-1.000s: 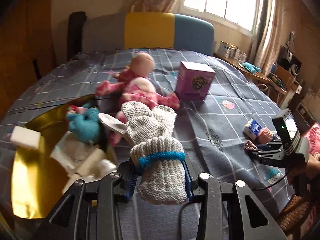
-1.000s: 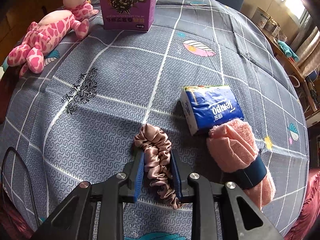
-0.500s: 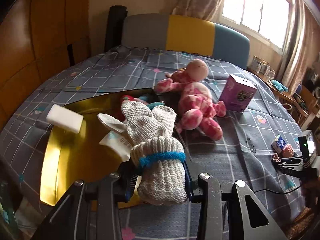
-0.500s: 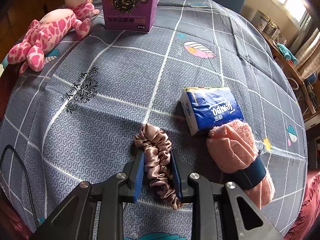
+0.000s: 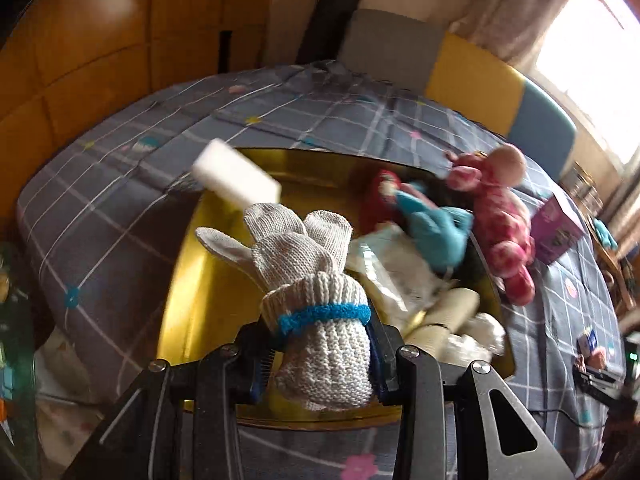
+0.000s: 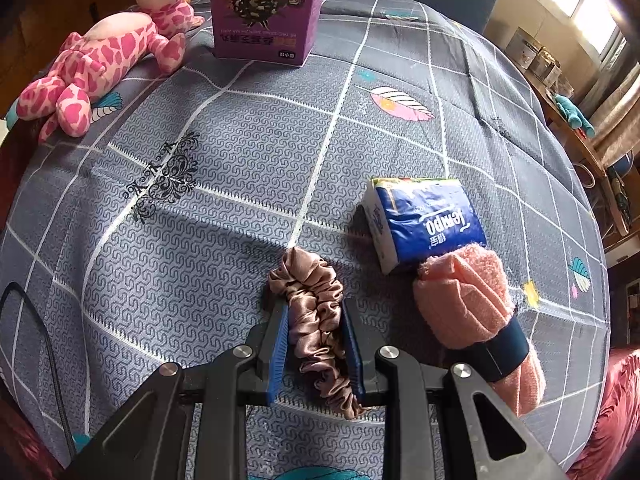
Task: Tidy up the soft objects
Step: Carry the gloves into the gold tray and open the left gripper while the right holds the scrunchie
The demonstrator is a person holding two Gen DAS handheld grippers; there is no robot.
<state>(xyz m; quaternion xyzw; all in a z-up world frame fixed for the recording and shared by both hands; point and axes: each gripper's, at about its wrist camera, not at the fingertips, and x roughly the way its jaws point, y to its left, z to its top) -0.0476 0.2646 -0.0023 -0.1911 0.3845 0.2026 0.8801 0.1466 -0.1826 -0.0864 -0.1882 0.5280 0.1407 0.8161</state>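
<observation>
My left gripper is shut on a bundle of white knit gloves tied with a blue band, held above the gold box. The box holds a teal plush, a red plush and white packets. A white sponge rests on its far rim. My right gripper is shut on a brown satin scrunchie lying on the grey bedspread. Right of it lie a rolled pink towel with a dark band and a blue tissue pack.
A pink spotted plush lies beside the gold box, with a purple carton behind it. A headboard of grey, yellow and blue panels stands at the far end. Wooden wall panels are at the left, a window at the right.
My left gripper has swung left with the gloves, from beside the box to over it, and rolled. The right gripper and scrunchie have stayed put.
</observation>
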